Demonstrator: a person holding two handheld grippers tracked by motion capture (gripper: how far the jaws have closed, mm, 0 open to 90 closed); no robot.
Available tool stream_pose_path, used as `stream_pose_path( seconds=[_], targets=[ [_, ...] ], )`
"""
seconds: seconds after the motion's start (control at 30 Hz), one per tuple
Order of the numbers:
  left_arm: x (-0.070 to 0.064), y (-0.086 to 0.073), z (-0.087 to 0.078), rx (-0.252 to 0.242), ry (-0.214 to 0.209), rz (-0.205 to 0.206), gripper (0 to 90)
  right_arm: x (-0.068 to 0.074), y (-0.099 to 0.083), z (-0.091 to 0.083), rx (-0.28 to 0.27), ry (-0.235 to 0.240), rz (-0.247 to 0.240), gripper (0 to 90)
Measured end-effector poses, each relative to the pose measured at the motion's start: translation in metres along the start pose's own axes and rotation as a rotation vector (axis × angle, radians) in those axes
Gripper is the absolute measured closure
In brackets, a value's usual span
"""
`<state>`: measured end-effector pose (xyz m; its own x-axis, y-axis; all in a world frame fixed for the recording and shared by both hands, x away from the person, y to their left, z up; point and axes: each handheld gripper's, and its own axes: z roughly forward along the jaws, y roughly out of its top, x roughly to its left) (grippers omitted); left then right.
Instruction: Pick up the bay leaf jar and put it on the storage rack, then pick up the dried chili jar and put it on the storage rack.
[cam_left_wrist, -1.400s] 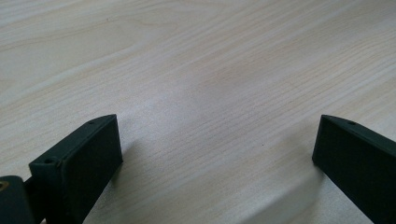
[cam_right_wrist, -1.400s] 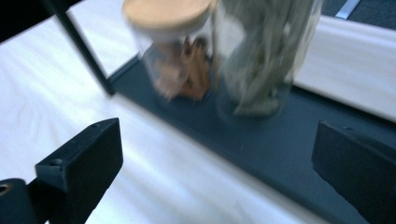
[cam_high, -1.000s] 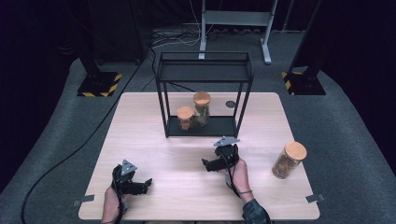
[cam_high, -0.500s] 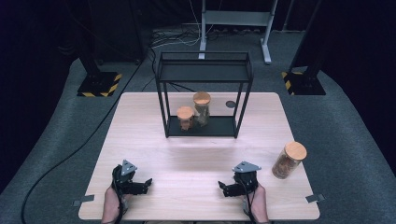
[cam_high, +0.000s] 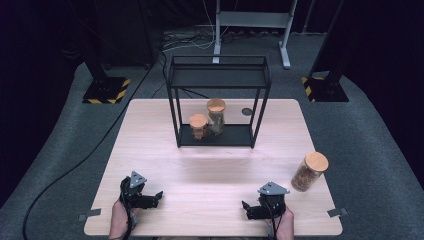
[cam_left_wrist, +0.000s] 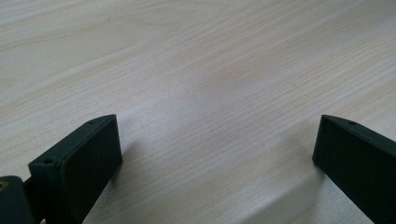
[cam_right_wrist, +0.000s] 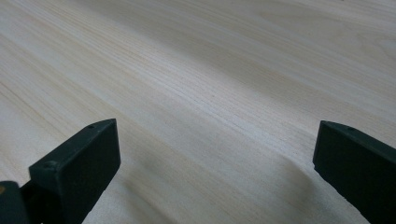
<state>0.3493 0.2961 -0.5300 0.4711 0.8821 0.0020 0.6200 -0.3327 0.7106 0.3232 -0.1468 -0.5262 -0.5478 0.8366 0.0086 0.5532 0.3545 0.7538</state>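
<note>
Both grippers rest low near the front edge of the counter (cam_high: 150, 130), each with its jaws wide apart and nothing between them. The right gripper (cam_high: 248, 210) is nearest to the cork-lidded jar (cam_high: 309, 172), which stands upright near the right edge. Two more jars stand on the lower shelf of the black rack (cam_high: 218, 80). I think the right gripper should approach the jar level, at mid-height of the glass, and close gently.

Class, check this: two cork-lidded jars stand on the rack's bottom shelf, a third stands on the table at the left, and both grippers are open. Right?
Not quite. The third jar stands at the table's right, as the high view shows. Two jars do stand on the rack's bottom shelf, and both grippers are open.
</note>
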Motion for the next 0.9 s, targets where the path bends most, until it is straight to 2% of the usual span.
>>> stream_pose_path(
  seconds=[0.17, 0.4, 0.67, 0.9],
  targets=[
    [-0.0002, -0.0001, 0.0000, -0.001, 0.001, -0.001, 0.6, 0.0030, 0.0006, 0.0017, 0.014, -0.017, -0.029, 0.5],
    [-0.0003, -0.0001, -0.0001, -0.001, 0.002, 0.000, 0.6, 0.0029, 0.0006, 0.0015, 0.012, -0.018, -0.029, 0.5],
    [-0.0004, -0.0002, -0.0002, -0.002, 0.003, 0.000, 0.6, -0.0006, -0.0005, -0.0014, -0.017, -0.012, 0.004, 0.4],
    [-0.0008, -0.0002, -0.0003, -0.003, 0.005, 0.002, 0.7, -0.0034, -0.0034, -0.0050, -0.022, -0.037, 0.041, 0.6]
  ],
)
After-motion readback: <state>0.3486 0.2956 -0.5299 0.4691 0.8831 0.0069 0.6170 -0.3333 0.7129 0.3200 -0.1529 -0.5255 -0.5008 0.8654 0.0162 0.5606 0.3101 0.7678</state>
